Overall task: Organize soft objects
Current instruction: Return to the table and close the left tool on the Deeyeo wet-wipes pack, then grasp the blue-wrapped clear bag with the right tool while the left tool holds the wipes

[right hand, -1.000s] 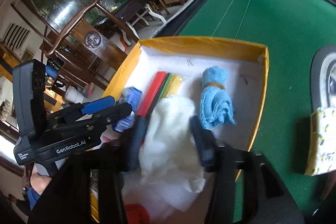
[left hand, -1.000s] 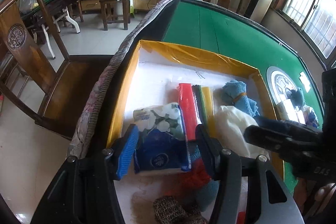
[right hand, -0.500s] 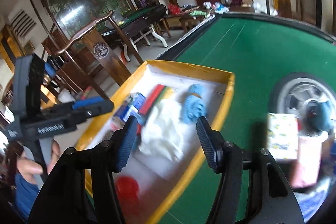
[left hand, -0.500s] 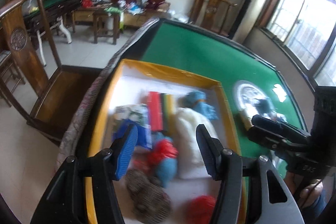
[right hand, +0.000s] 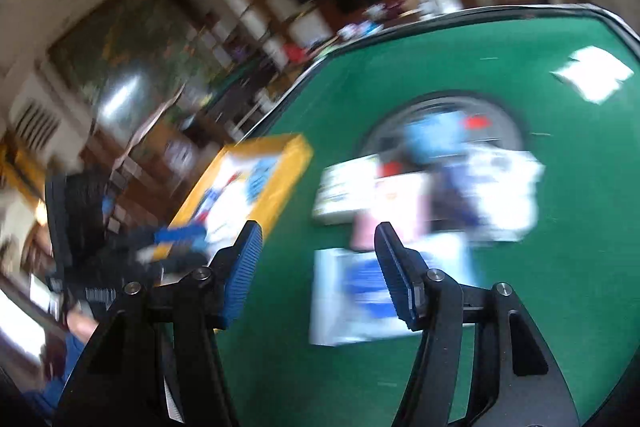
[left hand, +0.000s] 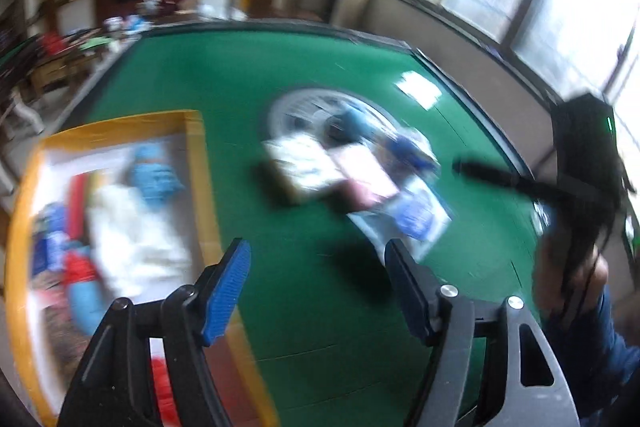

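Both views are motion-blurred. A yellow-rimmed box [left hand: 202, 187] on the green table holds a white cloth [left hand: 132, 239], a blue rolled towel [left hand: 154, 175], red and other soft items. It also shows in the right wrist view [right hand: 280, 179]. A pile of packets sits mid-table: a pale tissue pack [left hand: 298, 171], a pink packet [left hand: 368, 183] and a blue-white packet [left hand: 404, 223], the last also in the right wrist view [right hand: 360, 295]. My left gripper [left hand: 318, 283] is open and empty above the table, right of the box. My right gripper [right hand: 318, 271] is open and empty, above the blue-white packet.
A round grey-white disc [left hand: 320, 111] lies under the pile on the green felt table [left hand: 240, 75]. A white paper [left hand: 420, 91] lies at the far right. Wooden chairs and furniture stand beyond the table's left edge.
Both grippers have swung right, away from the box and toward the pile of packets at mid-table. Both stay open and empty.
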Tool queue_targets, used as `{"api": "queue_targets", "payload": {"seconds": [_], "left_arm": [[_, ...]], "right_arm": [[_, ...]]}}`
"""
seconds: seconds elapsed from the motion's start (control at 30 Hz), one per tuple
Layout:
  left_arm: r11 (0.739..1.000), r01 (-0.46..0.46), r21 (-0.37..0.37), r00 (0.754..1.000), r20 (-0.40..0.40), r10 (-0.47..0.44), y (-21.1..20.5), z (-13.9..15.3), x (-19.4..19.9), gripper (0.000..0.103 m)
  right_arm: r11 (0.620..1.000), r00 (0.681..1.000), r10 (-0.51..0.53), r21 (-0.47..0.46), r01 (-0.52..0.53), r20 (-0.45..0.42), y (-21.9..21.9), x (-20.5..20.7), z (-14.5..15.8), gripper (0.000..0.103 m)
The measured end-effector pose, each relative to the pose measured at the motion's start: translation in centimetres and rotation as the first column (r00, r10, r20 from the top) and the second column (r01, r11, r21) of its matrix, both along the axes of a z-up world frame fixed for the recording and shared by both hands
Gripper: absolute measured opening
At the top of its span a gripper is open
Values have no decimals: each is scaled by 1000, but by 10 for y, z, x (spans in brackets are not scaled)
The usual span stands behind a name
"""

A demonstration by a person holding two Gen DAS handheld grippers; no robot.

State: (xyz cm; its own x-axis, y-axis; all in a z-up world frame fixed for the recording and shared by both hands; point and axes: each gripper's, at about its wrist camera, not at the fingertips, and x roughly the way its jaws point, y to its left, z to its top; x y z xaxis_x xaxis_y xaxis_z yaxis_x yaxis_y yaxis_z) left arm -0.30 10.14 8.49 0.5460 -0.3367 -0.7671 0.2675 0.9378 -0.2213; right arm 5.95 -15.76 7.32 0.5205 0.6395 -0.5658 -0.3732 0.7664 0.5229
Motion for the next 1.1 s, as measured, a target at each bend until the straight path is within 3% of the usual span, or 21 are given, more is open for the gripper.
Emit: {"api": "queue_targets", "payload": {"seconds": [0.13,0.23,0.3,0.4,0.53,0.63,0.77,0.93,1.0,1.1], "left_arm": [[989,110,96,993,-47,-106,-62,-20,23,70],[977,155,145,987,-74,-145,-95,-32,42,70],[974,151,167,987,-89,-137,-109,-40,55,70],[978,160,136,980,-137,-141,-120,-54,66,70],[961,257,104,956,-174,-236,-142,-64,39,70],[963,228,146,964,-169,-203,-154,-71,25,73],[994,99,48,975,-206,-87,-148,-74,42,75],[999,32,7,986,-164,-30,-150,-74,61,73],[999,24,-30,989,-148,-28,-146,-74,57,49],[994,7,-110,990,-138,-22,-129,-75,44,44]], "right_arm": [[975,987,-124,175,140,-102,-79,15,-22,63],[940,972,-165,273,206,-167,-107,23,-30,63],[929,969,-175,298,221,-172,-113,23,-29,63],[919,969,-158,331,214,-188,-112,23,-30,63],[921,972,-153,330,206,-180,-110,22,-25,63],[917,973,-159,340,208,-166,-108,16,-22,63],[935,976,-171,292,203,-133,-99,13,-19,63],[944,977,-179,258,205,-119,-97,15,-21,63],[948,976,-181,242,206,-124,-99,17,-24,63],[955,974,-177,215,204,-139,-96,21,-30,63]]}}
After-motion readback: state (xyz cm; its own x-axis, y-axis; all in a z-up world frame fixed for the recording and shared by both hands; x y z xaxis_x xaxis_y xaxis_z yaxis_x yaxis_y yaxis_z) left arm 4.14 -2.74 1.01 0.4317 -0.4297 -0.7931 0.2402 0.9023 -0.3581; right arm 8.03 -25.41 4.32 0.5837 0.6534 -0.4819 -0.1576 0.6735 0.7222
